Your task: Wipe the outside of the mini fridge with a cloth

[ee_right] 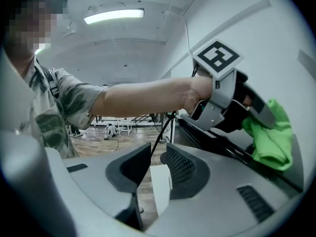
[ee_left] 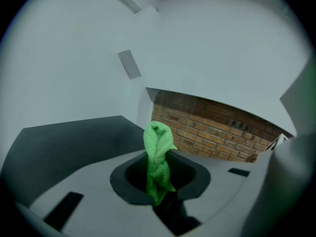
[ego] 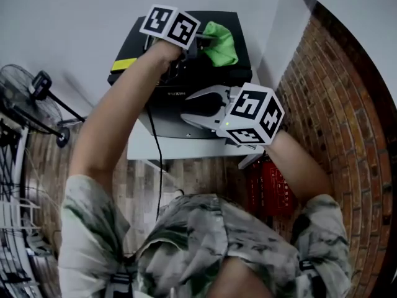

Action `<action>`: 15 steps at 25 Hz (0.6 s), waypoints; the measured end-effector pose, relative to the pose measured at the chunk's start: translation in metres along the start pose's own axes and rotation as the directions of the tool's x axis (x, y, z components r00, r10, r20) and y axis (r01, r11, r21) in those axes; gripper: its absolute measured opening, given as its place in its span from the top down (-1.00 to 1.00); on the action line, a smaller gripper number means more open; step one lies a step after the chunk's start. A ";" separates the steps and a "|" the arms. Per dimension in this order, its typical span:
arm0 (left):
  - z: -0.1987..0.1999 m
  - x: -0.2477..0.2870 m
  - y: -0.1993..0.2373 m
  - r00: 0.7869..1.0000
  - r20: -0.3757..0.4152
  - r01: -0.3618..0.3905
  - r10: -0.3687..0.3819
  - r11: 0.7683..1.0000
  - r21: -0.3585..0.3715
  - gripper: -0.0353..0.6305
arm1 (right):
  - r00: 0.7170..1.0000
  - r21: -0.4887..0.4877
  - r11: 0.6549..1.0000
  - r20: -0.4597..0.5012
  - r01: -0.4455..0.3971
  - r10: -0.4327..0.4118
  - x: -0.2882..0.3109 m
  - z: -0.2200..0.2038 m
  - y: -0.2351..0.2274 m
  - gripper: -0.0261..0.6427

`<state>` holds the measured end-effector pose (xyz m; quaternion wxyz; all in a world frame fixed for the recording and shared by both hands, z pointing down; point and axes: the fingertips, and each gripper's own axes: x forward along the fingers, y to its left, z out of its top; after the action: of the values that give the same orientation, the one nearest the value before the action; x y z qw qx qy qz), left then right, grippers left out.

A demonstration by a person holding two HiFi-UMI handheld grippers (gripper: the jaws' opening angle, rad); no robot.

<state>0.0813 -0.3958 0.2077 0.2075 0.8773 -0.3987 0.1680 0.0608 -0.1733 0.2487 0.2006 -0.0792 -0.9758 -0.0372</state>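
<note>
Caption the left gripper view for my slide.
Left gripper pinches a twisted green cloth at the black mini fridge top, brick wall behind.

Head view: left gripper (ego: 200, 42) tips hidden behind its marker cube (ego: 170, 25) | fridge (ego: 133, 45) front partly covered by right gripper (ego: 186, 108) and an arm (ego: 121, 113) | fan (ego: 25, 98) cut by left edge | red object (ego: 273, 188) half behind forearm (ego: 304, 166), unidentifiable | cloth (ee_left: 158, 157) lower end lost between jaws in left gripper view

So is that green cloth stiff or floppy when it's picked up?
Probably floppy: the green cloth twists and bunches where the left gripper pinches it. Likely light, being small and thin. Its fuzzy surface probably resists slipping from the fingers.
</note>
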 end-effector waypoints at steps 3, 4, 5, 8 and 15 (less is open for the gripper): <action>-0.015 -0.029 0.030 0.998 -0.029 -0.060 0.060 0.998 0.005 0.66 | 1.000 0.001 1.000 0.004 -0.006 0.006 0.011 0.004 0.002 0.57; -0.019 -0.040 0.040 0.996 -0.036 -0.081 0.081 0.997 0.008 0.66 | 1.000 0.002 1.000 0.003 -0.010 0.010 0.015 0.006 0.003 0.57; -0.023 -0.050 0.051 0.994 -0.044 -0.103 0.104 0.995 0.011 0.66 | 1.000 0.003 1.000 0.002 -0.015 0.015 0.020 0.007 0.005 0.57; -0.032 -0.079 0.082 0.980 -0.068 -0.183 0.185 0.983 0.032 0.66 | 1.000 -0.003 1.000 -0.002 -0.031 0.031 0.031 0.009 0.008 0.57; -0.065 -0.157 0.154 0.934 -0.105 -0.340 0.340 0.940 0.025 0.66 | 0.999 -0.020 0.999 -0.010 -0.047 0.047 0.055 0.020 0.015 0.57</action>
<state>-0.1443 -0.3567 0.2262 0.1936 0.7855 -0.5320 0.2498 0.0055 -0.1489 0.2533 0.2051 -0.1041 -0.9723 -0.0425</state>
